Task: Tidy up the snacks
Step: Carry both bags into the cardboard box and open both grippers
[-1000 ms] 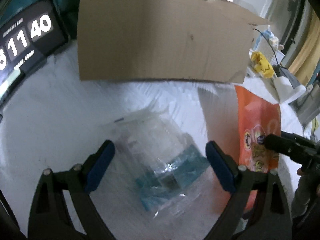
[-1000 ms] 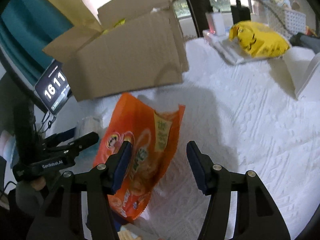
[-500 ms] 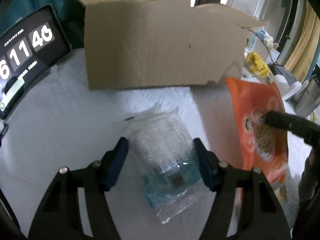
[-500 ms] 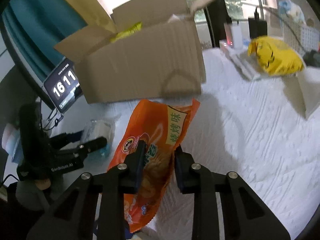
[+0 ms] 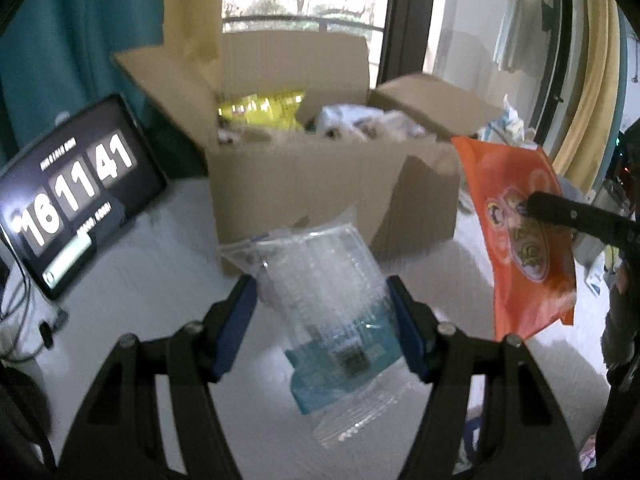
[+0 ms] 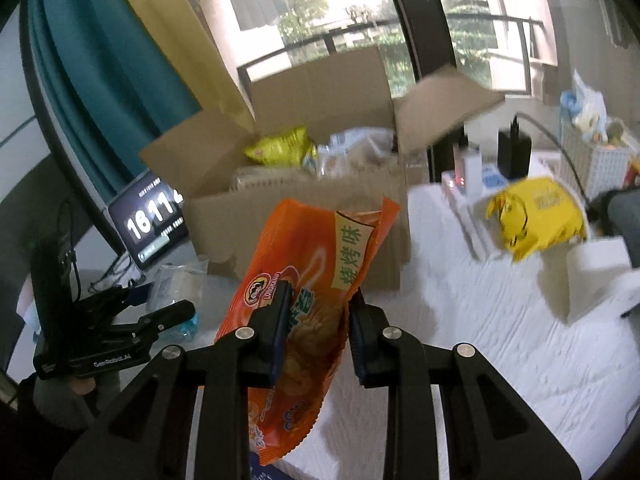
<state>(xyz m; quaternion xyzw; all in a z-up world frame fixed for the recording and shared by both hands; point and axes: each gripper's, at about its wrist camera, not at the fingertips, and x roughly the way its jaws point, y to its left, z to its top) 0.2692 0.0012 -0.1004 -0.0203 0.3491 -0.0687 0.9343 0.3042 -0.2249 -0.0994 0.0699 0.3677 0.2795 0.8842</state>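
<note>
Left wrist view
Left hand-held gripper (image 5: 322, 320): black arms, blue pads, half spread; both pads press the sides of one clear packet (image 5: 326, 296), held off the surface.
Clear packet: crinkled see-through plastic, teal printed card inside, hanging tilted in front of the box.
Box (image 5: 296, 168): one brown cardboard carton, four flaps up, open; yellow and white packs inside, blurred.
Orange bag (image 5: 520, 236): one glossy foil pouch, at right, pinched by the other black tool.
Clock screen (image 5: 76, 196): one flat dark tablet with white digits, leaning left of the box.

Right wrist view
Right hand-held gripper (image 6: 320, 320): narrowly spread, pads pinching the orange bag (image 6: 320, 280) at mid-height; the bag hangs clear of the surface, in front of the box (image 6: 304, 204).
Surface: white cloth (image 6: 500, 340), ribbed and quilted.
Yellow bag (image 6: 536, 216): one crumpled pouch, lying at right, well apart.
Basket (image 6: 592, 160): one white lattice bin, far right.
</note>
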